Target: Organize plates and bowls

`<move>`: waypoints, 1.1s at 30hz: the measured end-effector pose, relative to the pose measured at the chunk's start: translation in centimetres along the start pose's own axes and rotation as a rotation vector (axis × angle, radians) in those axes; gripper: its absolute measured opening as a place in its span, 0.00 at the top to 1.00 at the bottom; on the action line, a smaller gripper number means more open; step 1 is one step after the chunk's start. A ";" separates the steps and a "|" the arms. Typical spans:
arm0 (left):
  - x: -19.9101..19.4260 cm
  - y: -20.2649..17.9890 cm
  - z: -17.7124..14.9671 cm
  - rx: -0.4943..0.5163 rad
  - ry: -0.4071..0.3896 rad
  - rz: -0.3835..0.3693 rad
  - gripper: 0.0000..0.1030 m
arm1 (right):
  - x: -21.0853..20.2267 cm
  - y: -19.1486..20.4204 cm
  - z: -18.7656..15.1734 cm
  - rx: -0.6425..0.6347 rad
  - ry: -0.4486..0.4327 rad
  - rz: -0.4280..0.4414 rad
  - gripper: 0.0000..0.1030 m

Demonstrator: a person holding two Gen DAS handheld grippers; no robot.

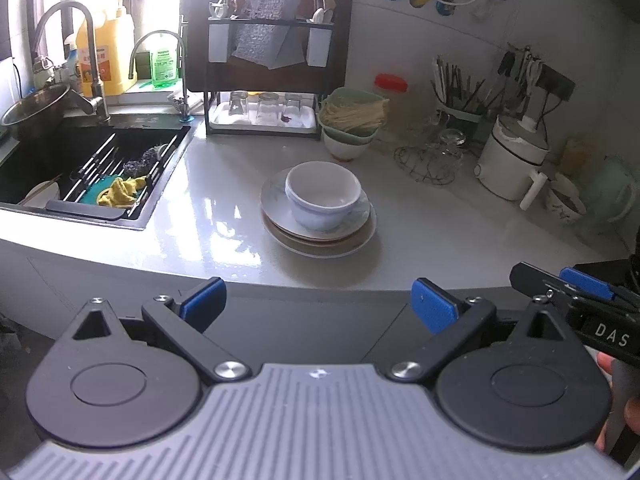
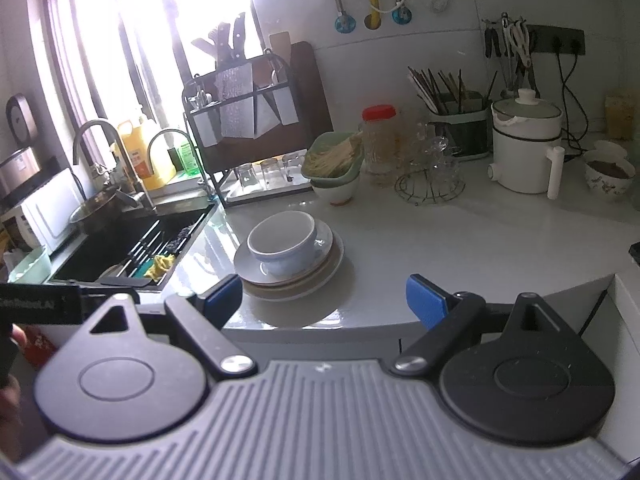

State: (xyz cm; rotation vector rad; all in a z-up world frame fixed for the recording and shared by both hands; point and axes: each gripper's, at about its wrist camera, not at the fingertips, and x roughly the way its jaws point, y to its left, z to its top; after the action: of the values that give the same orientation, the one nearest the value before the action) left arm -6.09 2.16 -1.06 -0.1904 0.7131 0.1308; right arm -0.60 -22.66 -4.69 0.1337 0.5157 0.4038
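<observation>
At the far left a black sink [image 1: 100, 168] is sunk into the worktop [image 1: 224, 220], with a yellow cloth [image 1: 120, 194] lying on its drain rack and a curved faucet [image 1: 84, 52] rising behind it. Next along, against the back, stands a dark dish rack [image 1: 264, 80] with upturned glasses [image 1: 266, 106] on its lower tray. In the middle of the worktop sits the stack of plates [image 1: 320, 232], and a white bowl [image 1: 322, 196] stands upright on the top plate (its inside looks empty). Behind and slightly right of the stack, a green basket of noodles [image 1: 352, 114] rests on another white bowl. Further right come a red-lidded jar [image 1: 390, 92], a wire stand [image 1: 430, 160] holding glassware, a chopstick holder [image 1: 460, 104] and a white electric pot [image 1: 512, 156].

The left tool [image 1: 318, 304] hangs off the worktop's near edge, released, its blue pads spread wide with nothing between them. The right tool [image 2: 324, 300] is likewise released and empty, well short of the plates.
</observation>
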 end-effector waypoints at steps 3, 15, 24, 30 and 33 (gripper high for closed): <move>-0.1 -0.1 0.0 0.003 -0.001 -0.001 0.02 | -0.1 0.0 0.0 0.004 -0.006 -0.002 0.12; -0.2 -0.6 0.2 0.011 0.005 -0.016 0.02 | -0.7 -0.1 0.0 0.017 -0.026 -0.010 0.12; -0.2 -0.8 0.2 0.019 0.014 -0.018 0.02 | -0.8 -0.1 -0.2 0.025 -0.024 -0.009 0.12; -0.3 -0.6 0.1 0.027 0.023 -0.017 0.02 | -1.0 0.0 -0.2 0.018 -0.030 -0.015 0.12; -0.3 -0.7 0.0 0.035 0.022 -0.010 0.02 | -1.0 0.2 -0.3 0.016 -0.030 -0.014 0.12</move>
State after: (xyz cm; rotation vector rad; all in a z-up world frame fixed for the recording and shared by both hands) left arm -6.21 1.42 -0.78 -0.1623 0.7359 0.1072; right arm -1.63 -22.87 -4.48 0.1508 0.4903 0.3834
